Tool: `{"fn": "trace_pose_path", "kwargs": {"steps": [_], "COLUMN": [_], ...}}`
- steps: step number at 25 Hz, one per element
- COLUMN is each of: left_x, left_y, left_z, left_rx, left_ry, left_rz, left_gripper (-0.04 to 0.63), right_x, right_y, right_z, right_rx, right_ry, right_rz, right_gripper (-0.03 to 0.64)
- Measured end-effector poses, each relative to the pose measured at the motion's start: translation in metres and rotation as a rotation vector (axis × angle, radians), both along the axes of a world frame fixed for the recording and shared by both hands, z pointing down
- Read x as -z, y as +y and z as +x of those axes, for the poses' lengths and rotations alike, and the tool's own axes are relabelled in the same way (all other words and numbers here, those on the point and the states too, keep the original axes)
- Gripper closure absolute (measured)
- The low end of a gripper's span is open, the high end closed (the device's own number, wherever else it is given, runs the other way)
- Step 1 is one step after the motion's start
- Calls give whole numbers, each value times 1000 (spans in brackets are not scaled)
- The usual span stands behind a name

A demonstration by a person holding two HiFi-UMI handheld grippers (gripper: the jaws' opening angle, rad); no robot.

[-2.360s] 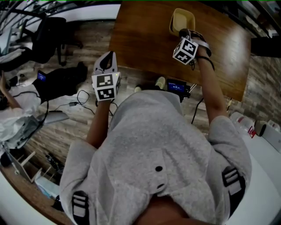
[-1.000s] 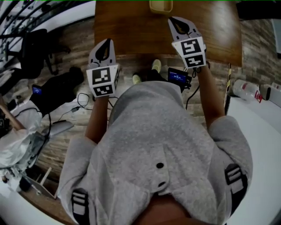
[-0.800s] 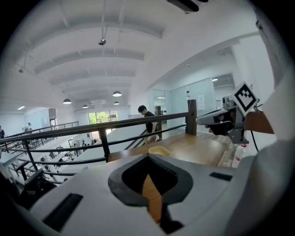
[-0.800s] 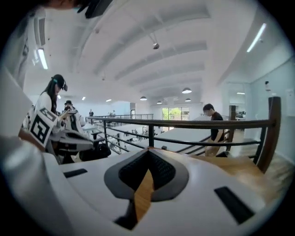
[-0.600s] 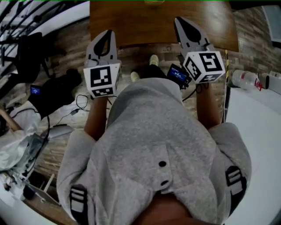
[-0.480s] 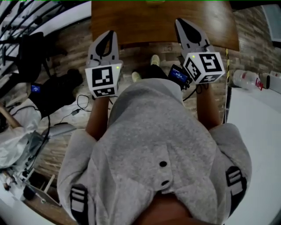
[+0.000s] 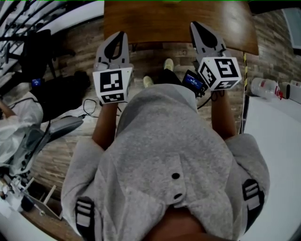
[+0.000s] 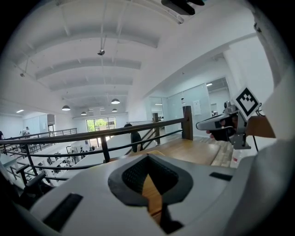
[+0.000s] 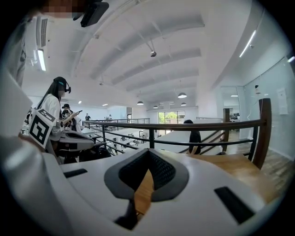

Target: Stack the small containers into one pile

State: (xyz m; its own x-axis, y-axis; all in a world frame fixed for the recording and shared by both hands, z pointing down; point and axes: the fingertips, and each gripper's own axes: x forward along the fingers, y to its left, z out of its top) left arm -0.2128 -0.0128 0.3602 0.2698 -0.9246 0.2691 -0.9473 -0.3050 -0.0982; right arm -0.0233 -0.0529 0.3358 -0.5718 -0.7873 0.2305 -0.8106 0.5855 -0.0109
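The brown wooden table [image 7: 178,21] lies ahead at the top of the head view. At that view's very top edge only a yellowish sliver [image 7: 171,1] of the small containers shows; the rest is cut off. My left gripper [image 7: 118,35] hovers off the table's near left corner, jaws shut and empty. My right gripper [image 7: 196,24] hangs over the table's near edge on the right, also shut with nothing in it. In the left gripper view the shut jaws [image 8: 148,156] frame a strip of tabletop, and the right gripper [image 8: 221,123] shows at the right.
A black bag [image 7: 56,89] and cables [image 7: 84,110] lie on the floor at left. A small device with a blue screen [image 7: 193,81] hangs below the right gripper. A white counter [image 7: 273,141] and a bottle [image 7: 263,87] stand at right. A black railing [image 9: 184,125] runs beyond the table.
Both grippers have pulled back from the table toward the body and risen. The right one has rolled, showing another cube face. The yellow containers slid almost out of the view's top.
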Motion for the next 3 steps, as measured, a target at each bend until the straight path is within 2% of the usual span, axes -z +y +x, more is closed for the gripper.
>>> {"fn": "trace_pose_path", "kwargs": {"steps": [3], "left_x": [-2], "left_y": [4], "left_z": [-6], "left_rx": [6], "left_ry": [6], "left_rz": [1], "left_gripper": [581], "right_x": [-1], "right_y": [3], "right_z": [-8], "right_rx": [9], "right_ry": [10], "right_rz": [8], "right_gripper": [601]}}
